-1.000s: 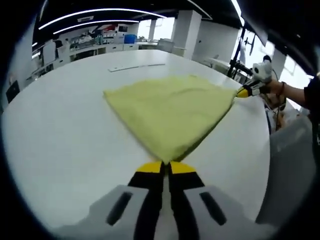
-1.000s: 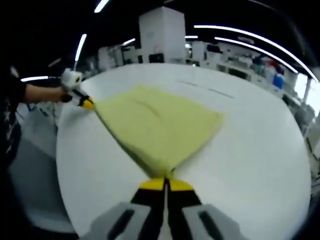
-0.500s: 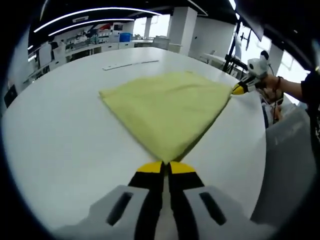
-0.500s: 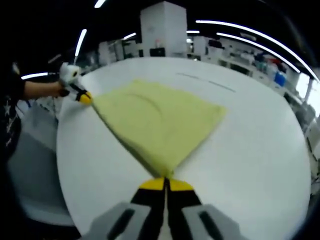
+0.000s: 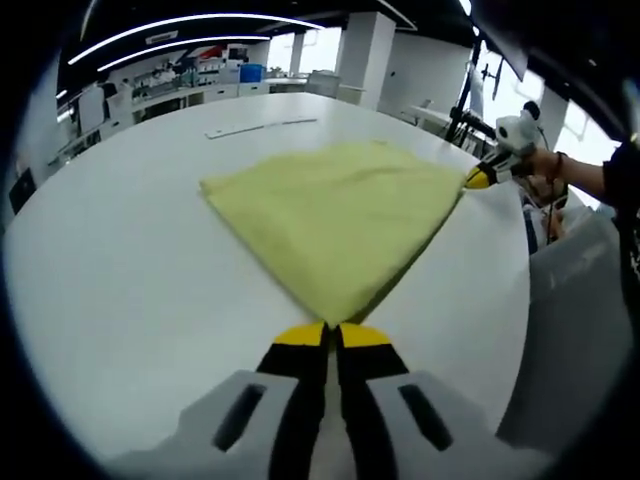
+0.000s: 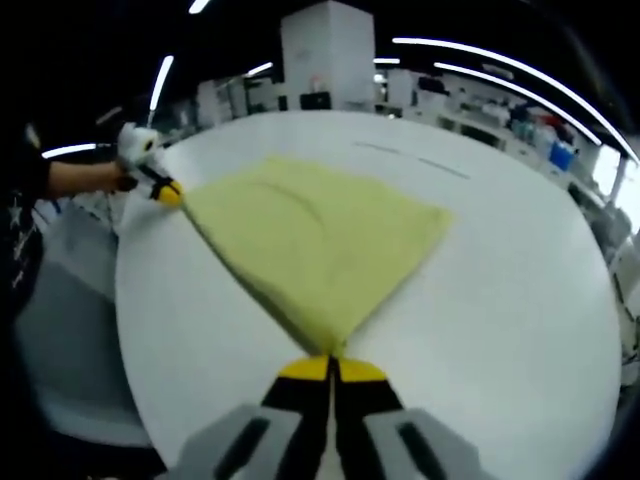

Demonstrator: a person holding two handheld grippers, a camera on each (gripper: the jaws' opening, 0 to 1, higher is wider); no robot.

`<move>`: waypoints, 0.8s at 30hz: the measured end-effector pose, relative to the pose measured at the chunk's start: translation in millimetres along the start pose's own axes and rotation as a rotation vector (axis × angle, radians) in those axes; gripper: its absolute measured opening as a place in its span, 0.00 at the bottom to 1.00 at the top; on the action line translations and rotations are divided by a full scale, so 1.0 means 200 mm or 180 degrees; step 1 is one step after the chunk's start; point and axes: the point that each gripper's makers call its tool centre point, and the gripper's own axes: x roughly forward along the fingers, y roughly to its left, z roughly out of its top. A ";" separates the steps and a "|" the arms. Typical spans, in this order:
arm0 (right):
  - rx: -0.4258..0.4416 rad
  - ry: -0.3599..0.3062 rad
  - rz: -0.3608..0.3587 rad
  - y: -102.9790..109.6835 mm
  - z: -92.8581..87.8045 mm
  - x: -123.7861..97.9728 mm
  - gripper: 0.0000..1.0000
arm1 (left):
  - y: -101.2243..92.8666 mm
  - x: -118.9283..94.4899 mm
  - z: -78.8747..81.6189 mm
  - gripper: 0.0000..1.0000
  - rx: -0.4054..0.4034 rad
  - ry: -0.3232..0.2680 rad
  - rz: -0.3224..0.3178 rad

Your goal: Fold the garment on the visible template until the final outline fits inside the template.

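Garment: yellow cloth, lying flat on the white counter straight ahead of both jaw pairs. Left hand-held gripper is clenched on the corner nearest it; right hand-held gripper is clenched on its own nearest corner, and appears again at the far right of the left gripper view, pinching the cloth's right tip. Judging by the shallow ripples and the crisp doubled edge, it's light, soft and limp with no stiffness of its own; it will sag anywhere unsupported and drag rather than slide cleanly, so corners are the right hold points and light tension between them should keep the edge straight. Nothing fragile. Long axis, as far as I can judge, runs along the edge stretched between the two held corners; the body fans out away from that edge toward the far side of the counter. Thin line marks beyond the cloth might be the template, can't tell.
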 end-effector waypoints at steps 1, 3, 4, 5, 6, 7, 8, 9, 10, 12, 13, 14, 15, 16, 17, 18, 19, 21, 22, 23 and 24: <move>0.0012 0.0015 -0.0015 0.00 0.00 0.00 0.00 | 0.00 0.00 0.00 0.00 -0.0049 0.0001 0.0009; 0.0028 0.0082 -0.0125 -0.04 -0.02 0.00 0.00 | 0.00 0.00 0.00 0.00 -0.0105 -0.0005 0.0015; 0.0046 0.0099 -0.0147 -0.04 -0.03 0.00 0.00 | 0.00 0.00 0.00 0.00 -0.0129 -0.0011 0.0015; 0.0068 0.0087 -0.0152 -0.05 -0.03 0.00 0.00 | 0.01 0.00 0.00 0.01 -0.0150 -0.0012 0.0019; 0.0127 0.0035 -0.0140 -0.05 -0.02 0.00 0.00 | 0.00 0.00 0.00 0.01 -0.0174 -0.0017 0.0021; 0.0162 0.0004 -0.0124 -0.05 -0.01 -0.01 0.00 | 0.00 0.00 0.01 0.01 -0.0188 -0.0025 0.0024; 0.0208 -0.0034 -0.0122 -0.05 0.00 -0.01 0.00 | 0.00 0.00 0.01 0.01 -0.0215 -0.0034 0.0035; 0.0209 -0.0036 -0.0128 -0.03 0.00 -0.01 0.00 | 0.00 0.00 0.01 0.01 -0.0232 -0.0041 0.0039; 0.0210 -0.0040 -0.0133 -0.03 0.01 -0.01 0.00 | 0.00 0.00 0.01 0.01 -0.0286 -0.0040 0.0044; 0.0224 -0.0044 -0.0151 -0.03 0.01 -0.01 0.00 | 0.00 0.00 0.01 0.02 -0.0323 -0.0039 0.0056; 0.0251 -0.0056 -0.0165 -0.03 0.03 -0.02 0.00 | -0.01 -0.01 0.01 0.02 -0.0338 -0.0050 0.0056; 0.0270 -0.0077 -0.0177 -0.04 0.03 -0.02 0.00 | -0.01 -0.01 0.01 0.02 -0.0349 -0.0055 0.0057; 0.0287 -0.0109 -0.0178 -0.03 0.04 -0.02 0.00 | -0.01 -0.02 0.02 0.03 -0.0354 -0.0061 0.0058; 0.0301 -0.0126 -0.0179 -0.03 0.05 -0.03 0.00 | -0.01 -0.02 0.02 0.05 -0.0360 -0.0070 0.0054; 0.0315 -0.0131 -0.0163 -0.03 0.06 -0.03 0.00 | -0.01 -0.02 0.02 0.07 -0.0383 -0.0086 0.0051; 0.0320 -0.0128 -0.0157 -0.02 0.06 -0.04 0.02 | -0.02 -0.03 0.02 0.11 -0.0434 -0.0094 0.0049; 0.0318 -0.0131 -0.0162 -0.02 0.07 -0.04 0.09 | -0.03 -0.03 0.04 0.18 -0.0474 -0.0131 0.0031; 0.0315 -0.0152 -0.0194 -0.02 0.10 -0.06 0.22 | -0.03 -0.04 0.05 0.27 -0.0450 -0.0204 0.0033; 0.0311 -0.0161 -0.0200 -0.02 0.11 -0.06 0.28 | -0.03 -0.05 0.06 0.32 -0.0438 -0.0219 0.0037; 0.0309 -0.0174 -0.0200 -0.02 0.12 -0.07 0.32 | -0.03 -0.06 0.07 0.34 -0.0419 -0.0240 0.0028; 0.0310 -0.0183 -0.0196 -0.02 0.13 -0.07 0.34 | -0.03 -0.06 0.08 0.35 -0.0417 -0.0251 0.0025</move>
